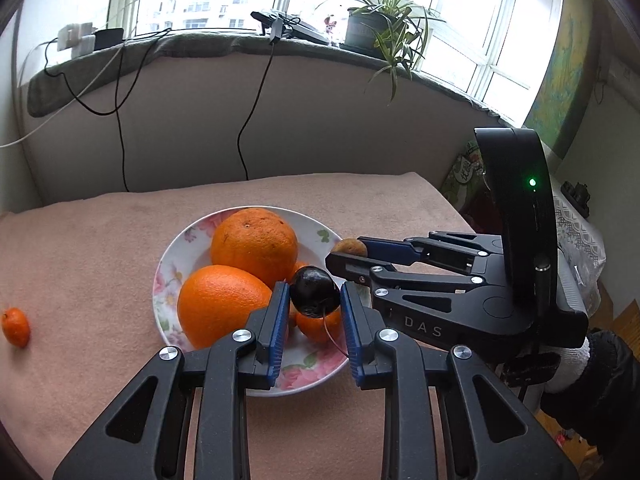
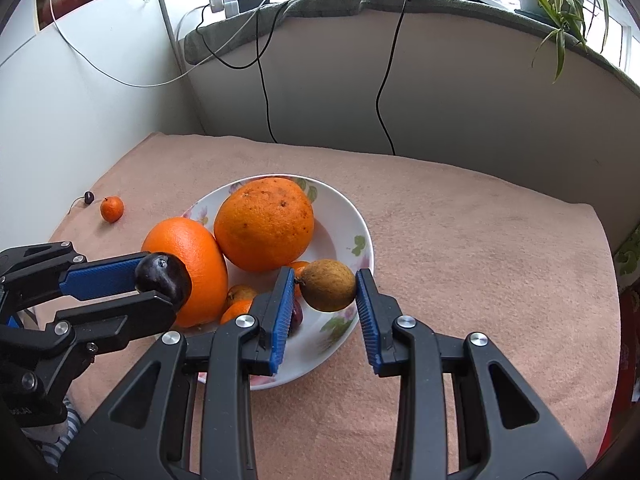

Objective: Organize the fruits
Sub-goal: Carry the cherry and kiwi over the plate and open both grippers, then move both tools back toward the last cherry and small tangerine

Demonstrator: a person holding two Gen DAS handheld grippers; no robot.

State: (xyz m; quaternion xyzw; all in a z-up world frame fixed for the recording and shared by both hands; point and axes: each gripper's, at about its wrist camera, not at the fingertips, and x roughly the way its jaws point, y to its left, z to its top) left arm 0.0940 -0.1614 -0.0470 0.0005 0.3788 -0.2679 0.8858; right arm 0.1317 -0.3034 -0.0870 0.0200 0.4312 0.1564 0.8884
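Observation:
A floral white plate on the pink cloth holds two big oranges and some small fruits. My left gripper is shut on a dark cherry with a stem, held over the plate's near rim. My right gripper is shut on a small brown fruit, held over the plate's right side.
A small tangerine lies on the cloth left of the plate, with another dark cherry beside it. Cables hang down the wall behind. A potted plant stands on the windowsill.

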